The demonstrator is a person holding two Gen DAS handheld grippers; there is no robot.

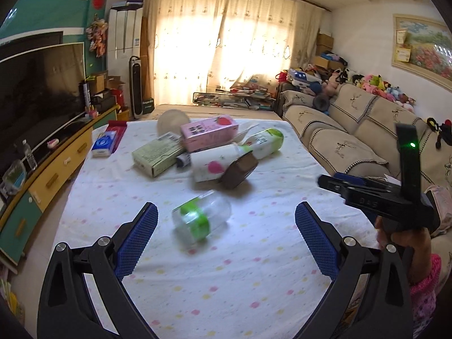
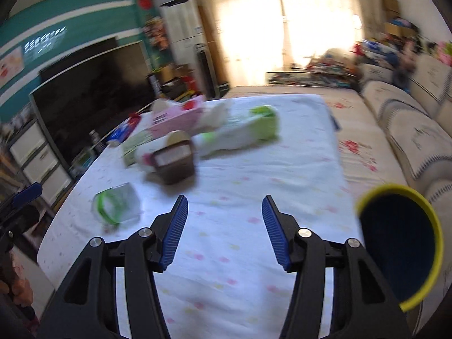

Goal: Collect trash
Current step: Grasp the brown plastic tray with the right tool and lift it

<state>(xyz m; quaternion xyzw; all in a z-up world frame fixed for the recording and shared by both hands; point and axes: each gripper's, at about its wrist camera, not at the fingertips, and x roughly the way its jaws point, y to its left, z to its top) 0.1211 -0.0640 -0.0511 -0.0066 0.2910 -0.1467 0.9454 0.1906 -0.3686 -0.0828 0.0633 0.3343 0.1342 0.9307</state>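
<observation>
Motion blur smears the right wrist view: the pink carton point(image 2: 176, 114) and brown box point(image 2: 176, 162) at 11 o'clock carry unreadable labels. A yellow-rimmed bin point(image 2: 401, 243) at 4 o'clock is cut by the frame edge. The left view's clear bottle point(image 1: 202, 216) is softly blurred.

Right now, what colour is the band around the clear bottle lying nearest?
Bright green band, clearest in the left wrist view.

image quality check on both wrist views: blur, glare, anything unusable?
Left wrist view: mostly sharp, slight smear on the clear bottle; backlit curtains blown out. Right wrist view: heavy motion blur over the trash pile and room, same window glare; only the right gripper is crisp. Fisheye bending in both.
</observation>
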